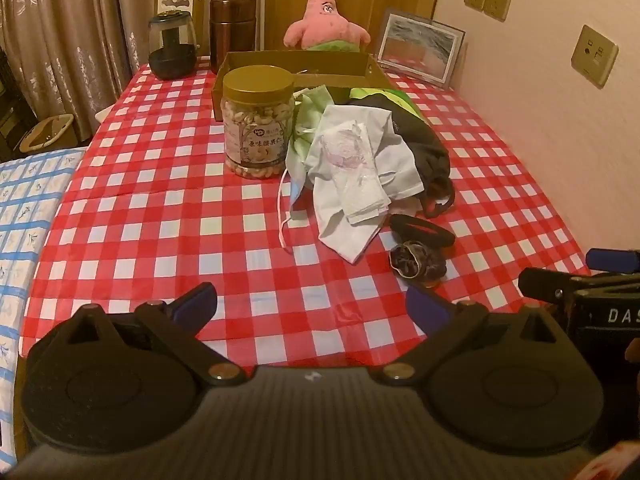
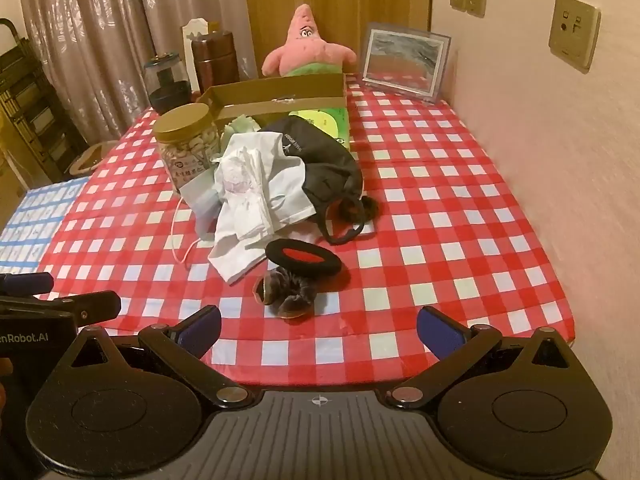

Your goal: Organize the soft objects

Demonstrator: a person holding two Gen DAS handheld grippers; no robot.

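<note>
A heap of soft things lies mid-table: white cloths, a black fabric bag, a green cloth and a blue face mask. In front of it lie a black hair band and a dark velvet scrunchie. A pink star plush sits behind an open cardboard box. My left gripper hangs open over the near table edge, nothing between its fingers. My right gripper is open too, just short of the scrunchie.
A jar of nuts stands left of the heap. A dark glass pot, a brown canister and a framed picture line the far edge. The wall runs along the right; a blue-checked surface lies left.
</note>
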